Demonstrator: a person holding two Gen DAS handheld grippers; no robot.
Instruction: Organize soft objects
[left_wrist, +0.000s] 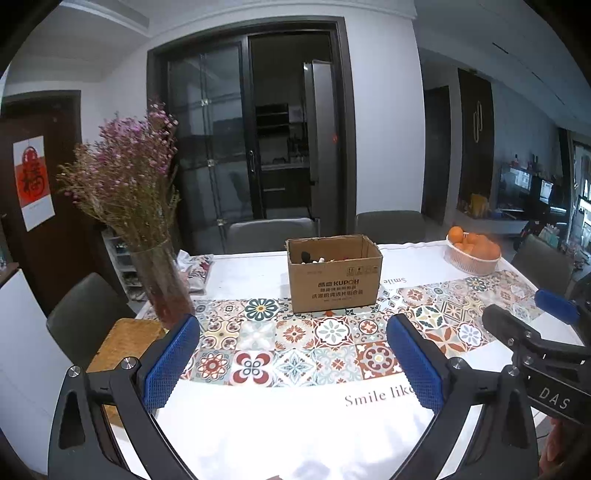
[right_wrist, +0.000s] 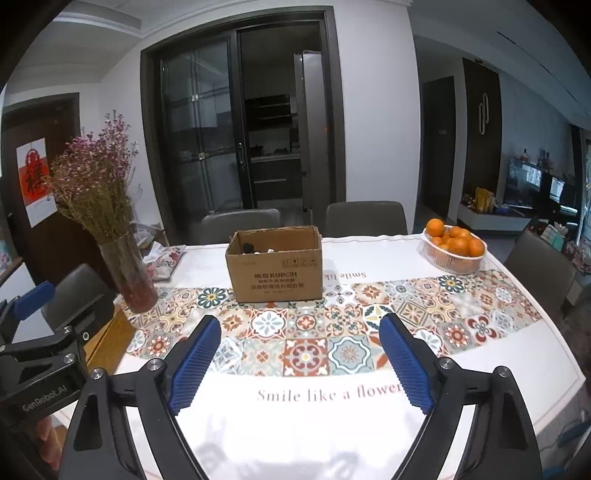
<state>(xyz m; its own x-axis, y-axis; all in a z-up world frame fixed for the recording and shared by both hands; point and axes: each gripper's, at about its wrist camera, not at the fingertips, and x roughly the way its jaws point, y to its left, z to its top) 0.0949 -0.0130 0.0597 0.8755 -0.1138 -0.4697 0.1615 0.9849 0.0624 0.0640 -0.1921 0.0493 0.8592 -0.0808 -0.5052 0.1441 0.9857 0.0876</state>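
- We hold our left hand-held gripper wide, empty, low in frame.
- Our right hand-held gripper is wide too (empty).
- The cardboard box sits mid-frame on the desk.

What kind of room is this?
Likely a home dining area: a table with a patterned cloth, chairs around it, a basket of oranges and a vase of dried flowers.
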